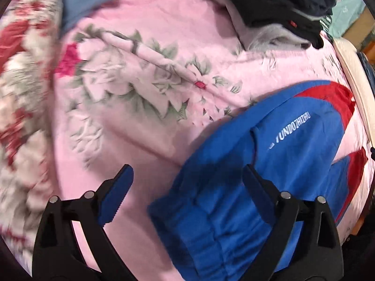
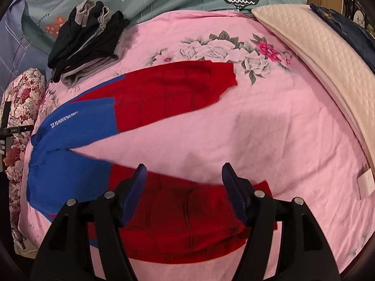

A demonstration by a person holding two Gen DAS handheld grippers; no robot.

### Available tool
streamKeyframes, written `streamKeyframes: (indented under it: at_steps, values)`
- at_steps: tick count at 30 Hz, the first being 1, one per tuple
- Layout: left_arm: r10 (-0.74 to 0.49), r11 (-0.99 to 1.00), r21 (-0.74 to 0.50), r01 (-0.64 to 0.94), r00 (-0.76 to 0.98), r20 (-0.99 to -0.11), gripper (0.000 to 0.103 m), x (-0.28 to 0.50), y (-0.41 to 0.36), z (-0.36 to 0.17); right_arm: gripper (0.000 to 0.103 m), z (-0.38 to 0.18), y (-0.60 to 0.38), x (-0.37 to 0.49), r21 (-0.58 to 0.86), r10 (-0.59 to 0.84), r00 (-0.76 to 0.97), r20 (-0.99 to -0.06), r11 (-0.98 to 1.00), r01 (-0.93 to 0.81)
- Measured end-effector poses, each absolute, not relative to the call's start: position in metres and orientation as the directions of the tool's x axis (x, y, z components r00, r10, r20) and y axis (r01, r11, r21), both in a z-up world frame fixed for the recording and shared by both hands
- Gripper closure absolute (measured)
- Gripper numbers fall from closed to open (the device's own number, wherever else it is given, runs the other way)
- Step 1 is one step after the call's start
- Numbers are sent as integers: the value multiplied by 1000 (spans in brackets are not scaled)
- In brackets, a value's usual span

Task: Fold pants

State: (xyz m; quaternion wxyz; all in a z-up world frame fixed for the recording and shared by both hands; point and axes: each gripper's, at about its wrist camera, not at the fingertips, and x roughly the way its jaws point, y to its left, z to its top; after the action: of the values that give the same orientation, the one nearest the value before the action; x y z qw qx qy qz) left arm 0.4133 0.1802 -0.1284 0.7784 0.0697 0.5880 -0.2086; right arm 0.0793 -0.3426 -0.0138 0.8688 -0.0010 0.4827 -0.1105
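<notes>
Blue pants with red lower legs [image 2: 150,98] lie flat on the pink floral bedsheet [image 2: 269,140], legs spread in a V, waist to the left. White lettering marks the blue thigh. In the left wrist view the blue waist end [image 1: 246,199] lies lower right. My left gripper [image 1: 187,175] is open and empty, above the waist edge, its right finger over the blue cloth. My right gripper [image 2: 184,175] is open and empty, above the near red leg [image 2: 187,222].
A stack of folded dark and grey clothes [image 2: 86,39] sits at the far left of the bed, also in the left wrist view [image 1: 281,11]. A cream quilted pillow [image 2: 316,53] lies along the right. A floral pillow [image 1: 21,93] lies at the left.
</notes>
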Motion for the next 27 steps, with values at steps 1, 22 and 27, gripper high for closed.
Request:
streamKeyframes:
  at_steps: [1, 22, 27]
  values:
    - [-272, 893, -170, 416, 199, -941, 12, 416, 180, -134, 36, -13, -339, 76, -116, -200, 507, -838, 974, 192]
    - [-415, 834, -213, 508, 324, -850, 95, 379, 192, -115, 36, -90, -67, 358, -145, 87, 268, -959, 660, -737]
    - [-411, 838, -214, 501, 324, -852, 95, 381, 192, -118, 38, -136, -56, 383, -137, -9, 165, -986, 602, -787]
